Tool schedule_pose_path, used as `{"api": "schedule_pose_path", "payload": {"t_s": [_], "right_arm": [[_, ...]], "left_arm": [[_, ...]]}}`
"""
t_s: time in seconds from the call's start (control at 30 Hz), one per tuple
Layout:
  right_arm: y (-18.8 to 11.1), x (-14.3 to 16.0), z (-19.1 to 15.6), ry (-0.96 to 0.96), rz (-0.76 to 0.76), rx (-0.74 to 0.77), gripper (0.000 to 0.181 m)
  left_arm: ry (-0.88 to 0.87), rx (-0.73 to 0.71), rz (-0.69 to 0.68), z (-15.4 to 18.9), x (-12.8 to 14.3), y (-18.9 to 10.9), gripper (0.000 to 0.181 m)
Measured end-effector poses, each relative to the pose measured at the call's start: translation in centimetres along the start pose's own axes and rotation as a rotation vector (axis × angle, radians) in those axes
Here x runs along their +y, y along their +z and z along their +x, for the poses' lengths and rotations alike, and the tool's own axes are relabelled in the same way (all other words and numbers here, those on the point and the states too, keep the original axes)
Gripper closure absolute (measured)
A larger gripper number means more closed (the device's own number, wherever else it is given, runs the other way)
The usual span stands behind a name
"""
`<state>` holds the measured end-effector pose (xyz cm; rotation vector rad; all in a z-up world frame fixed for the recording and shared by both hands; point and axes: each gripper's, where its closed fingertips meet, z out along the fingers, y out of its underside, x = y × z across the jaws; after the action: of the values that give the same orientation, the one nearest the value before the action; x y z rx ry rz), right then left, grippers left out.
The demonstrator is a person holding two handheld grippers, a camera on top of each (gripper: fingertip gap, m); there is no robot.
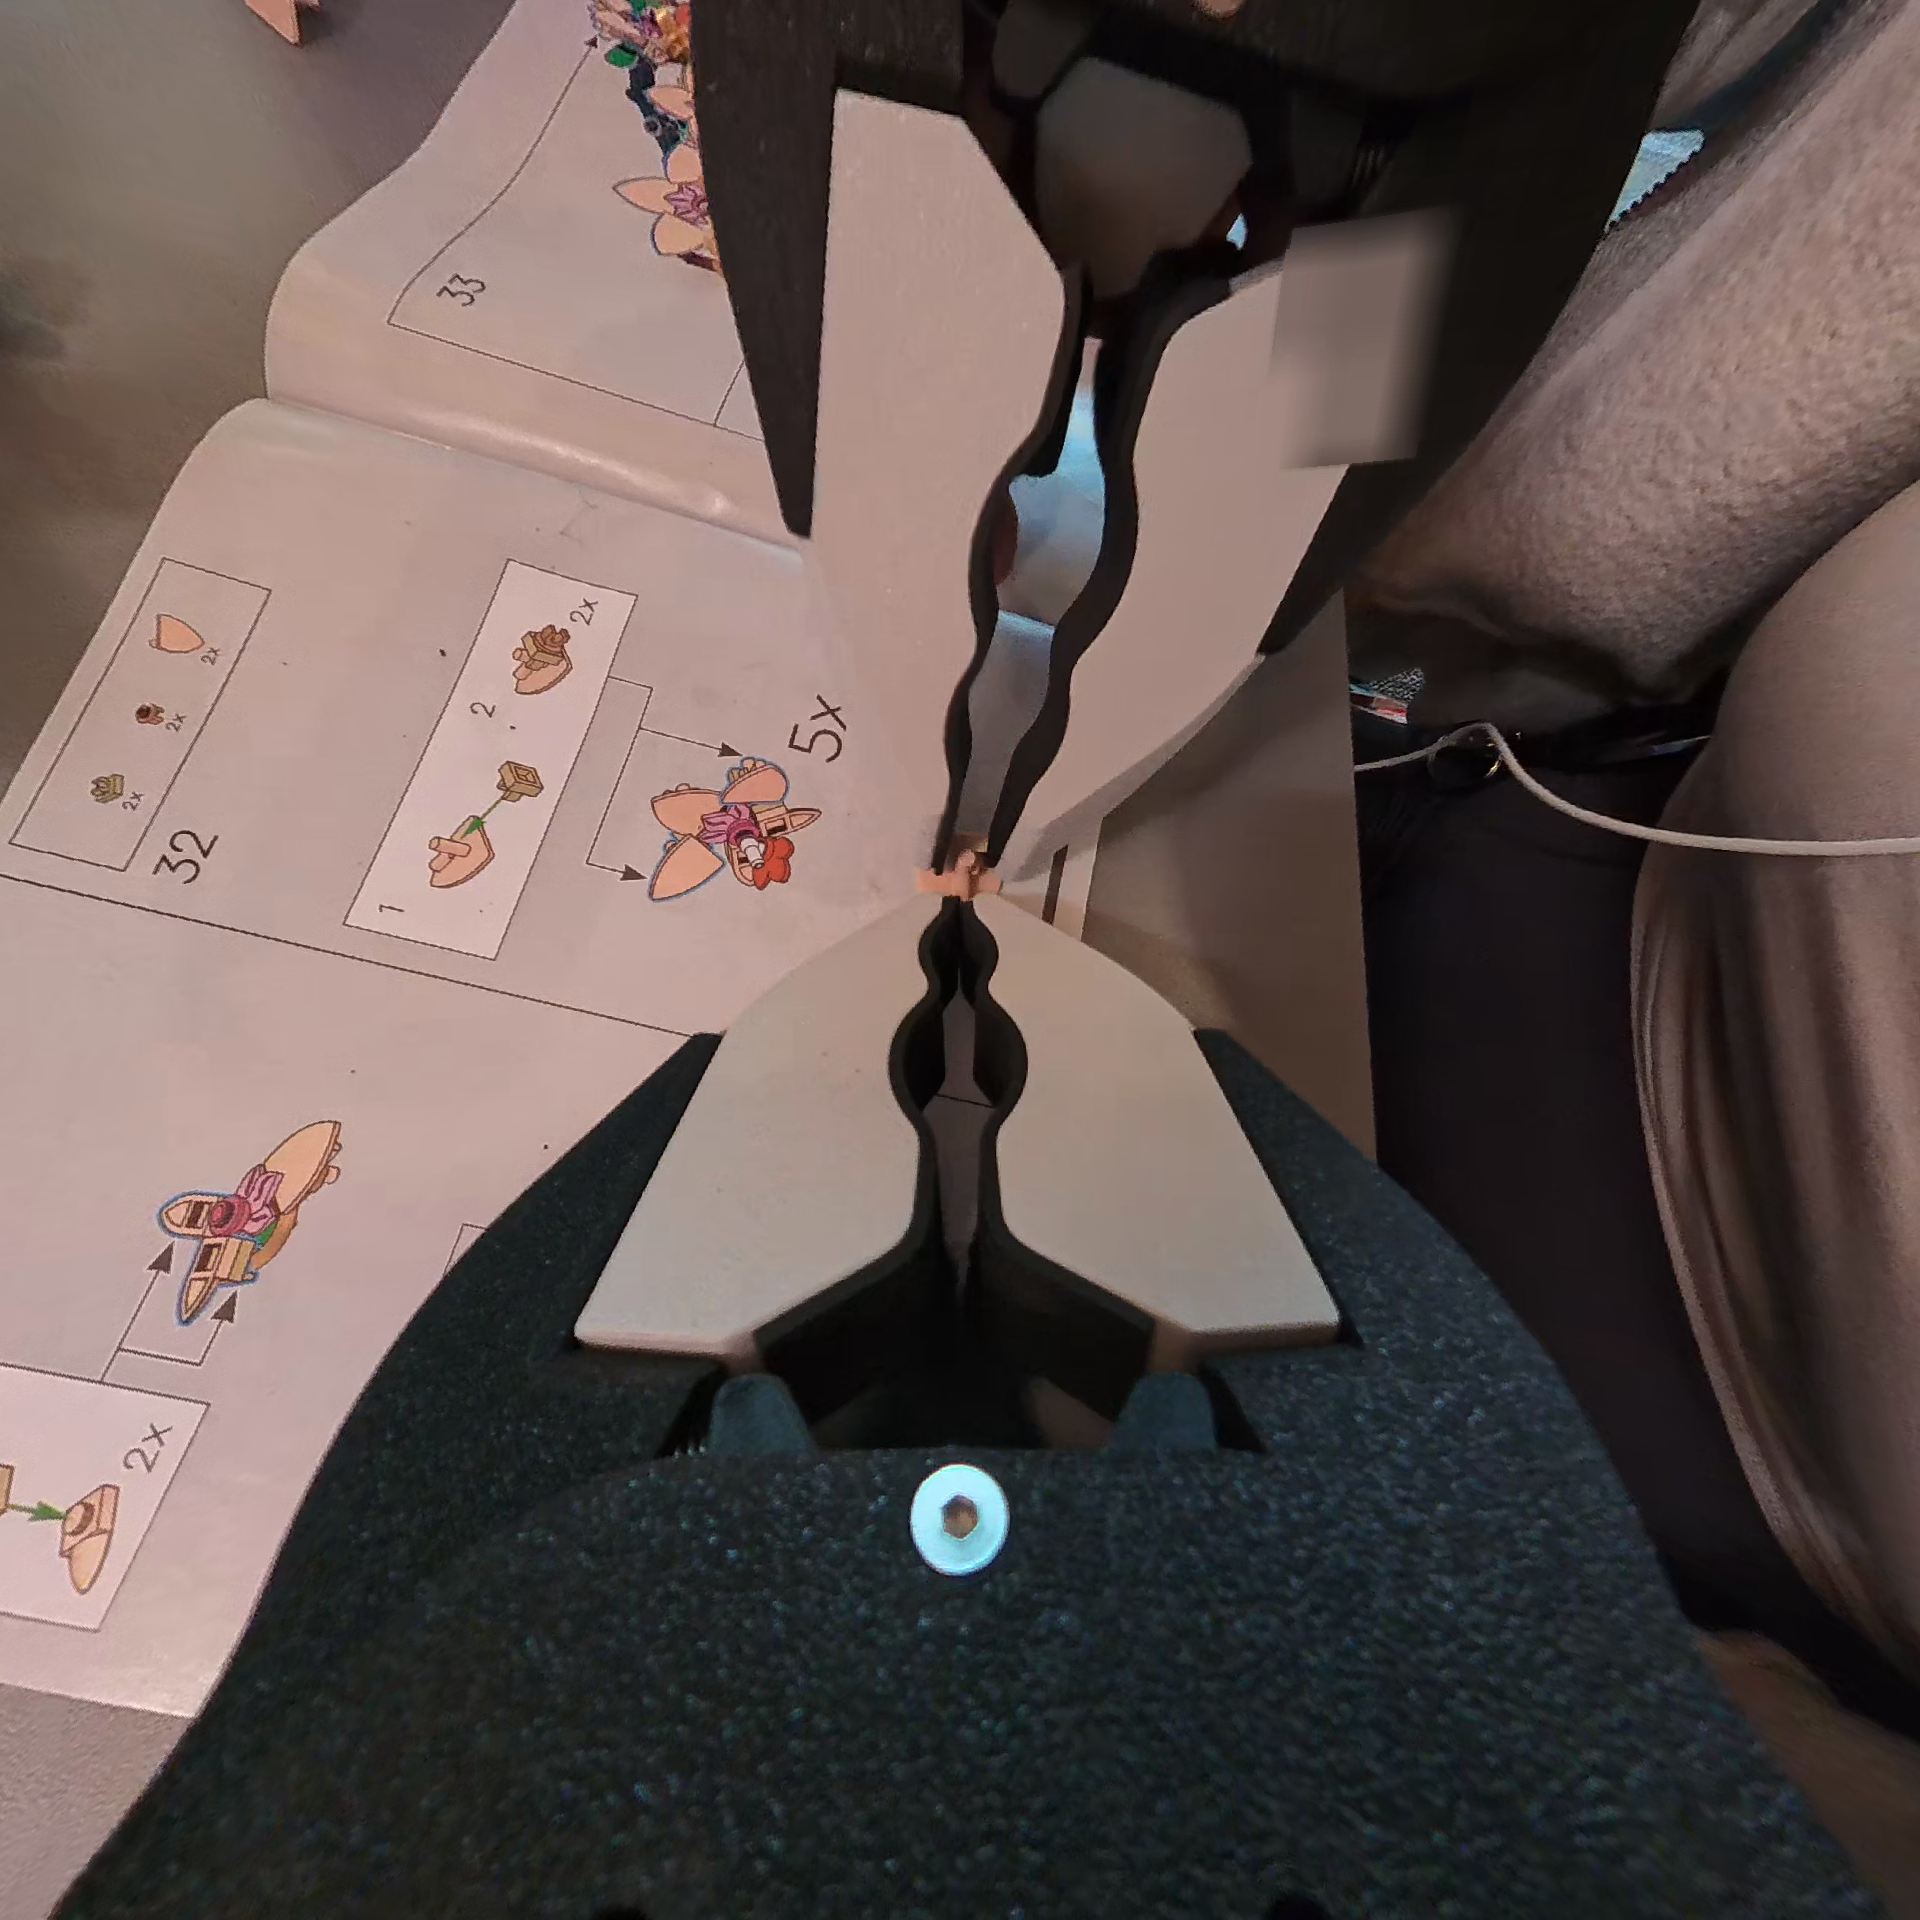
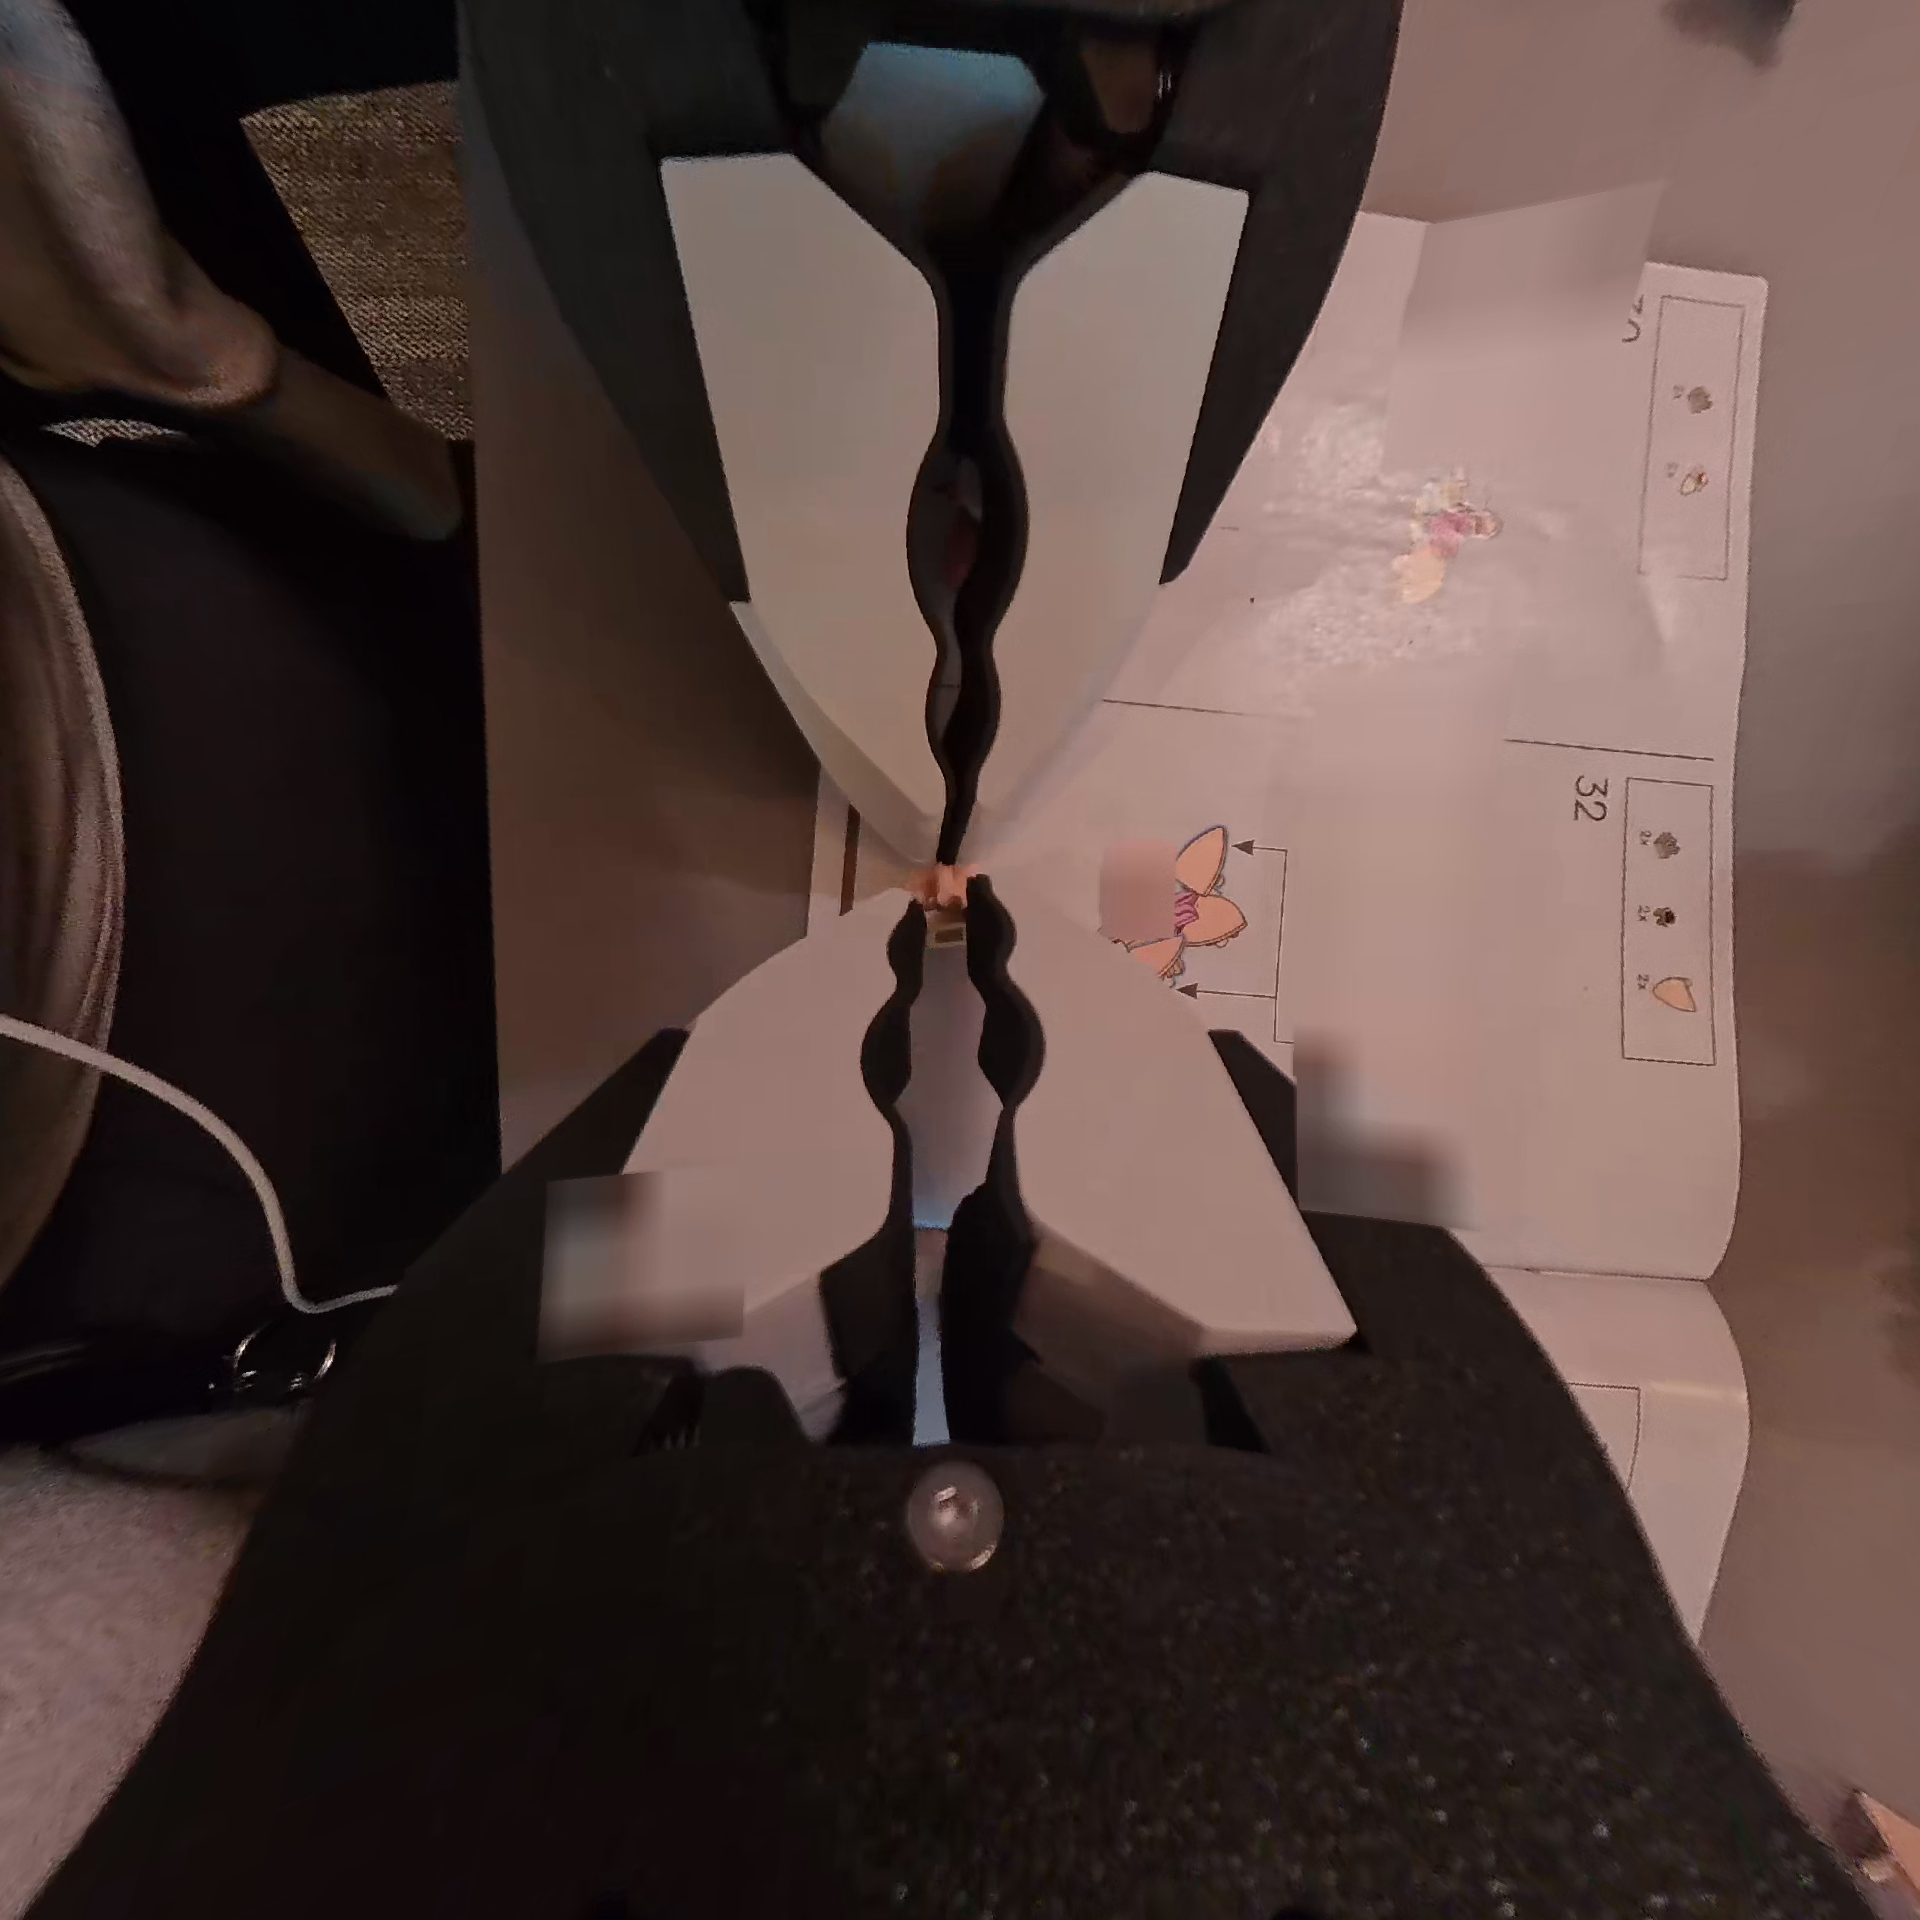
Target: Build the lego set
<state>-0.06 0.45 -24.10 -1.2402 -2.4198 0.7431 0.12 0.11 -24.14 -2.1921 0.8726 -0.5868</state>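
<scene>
In the left wrist view, the left gripper (image 1: 953, 902) is seen from behind, its two pale fingers brought almost together at their tips. A small peach-coloured piece (image 1: 958, 881) is pinched right at those tips, lying crosswise just beyond them. From the far side the right gripper (image 1: 971, 854) reaches in, tip to tip with the left one; its wavy dark pads narrow to a point on a tiny tan piece (image 1: 974, 858) that sits against the peach one. To the left, an instruction booklet (image 1: 436, 997) is spread open on the grey table (image 1: 104, 208), with drawings of petal-shaped parts. On the right, grey clothing (image 1: 1714, 520) of a person and a thin white cord (image 1: 1621, 831) are visible.

In the right wrist view, the right gripper (image 2: 948, 914) is shown near, its fingers closed on the tan piece (image 2: 948, 928) — the piece is held between the very tips. The peach-coloured piece (image 2: 938, 883) is found just beyond, touching the tan one, clamped by the tips of the left gripper (image 2: 951, 860), which comes down from the far side. The booklet (image 2: 1455, 1091) lies to the right, under both tools — a white cord (image 2: 208, 1132) curves at the left edge.
</scene>
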Motion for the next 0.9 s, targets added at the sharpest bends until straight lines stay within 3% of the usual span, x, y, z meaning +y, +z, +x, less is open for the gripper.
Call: {"api": "schedule_pose_path", "payload": {"t_s": [0.13, 0.27, 0.9], "right_arm": [[-0.1, 0.4, 0.1, 0.022, -0.012, 0.004, 0.167], [-0.1, 0.4, 0.1, 0.018, 0.012, -0.002, 0.174], [-1.5, -0.3, 0.4, 0.235, 0.303, -0.049, 0.175]], "left_arm": [[0.0, 0.0, 0.0, 0.0, 0.0, 0.0, 0.181], [0.001, 0.0, 0.0, 0.0, 0.0, 0.0, 0.181], [-0.008, 0.004, 0.001, 0.0, 0.0, 0.0, 0.181]]}}
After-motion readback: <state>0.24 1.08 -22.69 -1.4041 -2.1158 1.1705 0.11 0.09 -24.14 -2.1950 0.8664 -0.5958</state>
